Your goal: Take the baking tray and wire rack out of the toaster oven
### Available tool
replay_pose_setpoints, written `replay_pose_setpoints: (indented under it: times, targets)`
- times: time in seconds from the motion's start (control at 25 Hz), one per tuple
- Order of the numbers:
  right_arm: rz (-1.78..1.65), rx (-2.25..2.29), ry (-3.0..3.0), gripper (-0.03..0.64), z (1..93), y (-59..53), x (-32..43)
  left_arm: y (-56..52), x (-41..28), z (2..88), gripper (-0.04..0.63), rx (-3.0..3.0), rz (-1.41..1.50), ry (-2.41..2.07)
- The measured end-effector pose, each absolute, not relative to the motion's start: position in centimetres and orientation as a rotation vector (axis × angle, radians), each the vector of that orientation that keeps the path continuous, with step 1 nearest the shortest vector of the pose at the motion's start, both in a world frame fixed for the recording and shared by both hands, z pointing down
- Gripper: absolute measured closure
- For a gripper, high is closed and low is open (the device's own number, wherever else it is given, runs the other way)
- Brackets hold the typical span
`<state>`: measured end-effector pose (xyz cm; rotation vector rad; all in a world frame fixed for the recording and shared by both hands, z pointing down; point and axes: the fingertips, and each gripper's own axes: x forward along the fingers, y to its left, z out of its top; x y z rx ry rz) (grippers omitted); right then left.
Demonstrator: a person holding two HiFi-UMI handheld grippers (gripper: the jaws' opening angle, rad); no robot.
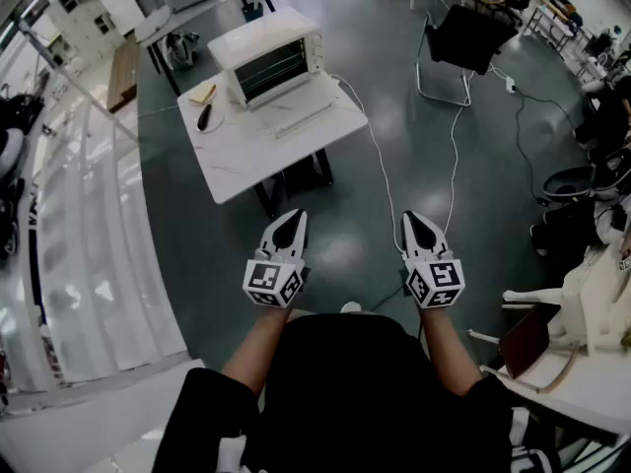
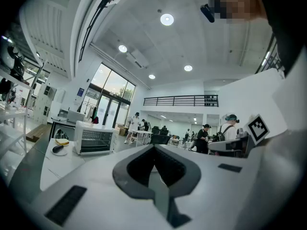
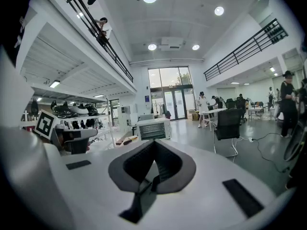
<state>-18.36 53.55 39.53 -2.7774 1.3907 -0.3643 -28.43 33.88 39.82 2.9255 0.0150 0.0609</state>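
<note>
Both grippers are held out ahead of the person's body, side by side and apart, over the dark floor. Left gripper (image 1: 290, 223): jaws fully clenched, tips meeting in a point, nothing between them and nothing touched; its own view confirms this, with the dark pads pressed together at the tip (image 2: 154, 148) and only open room beyond. Right gripper (image 1: 418, 225): same condition, jaws pressed together and empty (image 3: 154, 143), touching nothing. The toaster oven (image 1: 271, 59) stands well ahead of both grippers, off to the left of the left one, on a white table (image 1: 246, 156). From the left gripper it sits far ahead and left of the jaw line (image 2: 94, 139); from the right gripper it lies nearly straight ahead, just above the jaw tips (image 3: 153, 128). The oven door is closed; the baking tray and wire rack cannot be made out behind the glass at this range. A small plate (image 1: 202, 98) with a yellow item and a dark one lies on the table just left of the oven. A black chair (image 1: 468, 37) stands far ahead of the right gripper.
</note>
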Motion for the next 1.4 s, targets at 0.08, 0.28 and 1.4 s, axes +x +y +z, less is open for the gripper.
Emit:
replay_pose_setpoints:
  times: [0.08, 0.28, 1.4]
  targets:
    - [-0.366, -2.795, 1.373, 0.595, 39.8, 54.8, -18.0, 34.6, -28.2, 40.1, 0.577, 2.920, 0.052, 0.001]
    - [-0.367, -2.779, 1.378, 0.595, 41.2, 58.1, -17.0, 36.5, -27.8, 41.5, 0.577, 2.908, 0.079, -0.052]
    - [-0.490, -2.785, 1.288, 0.595, 46.2, 48.5, 2.0, 24.2, -6.1, 47.8, 0.576, 2.801, 0.211, -0.119]
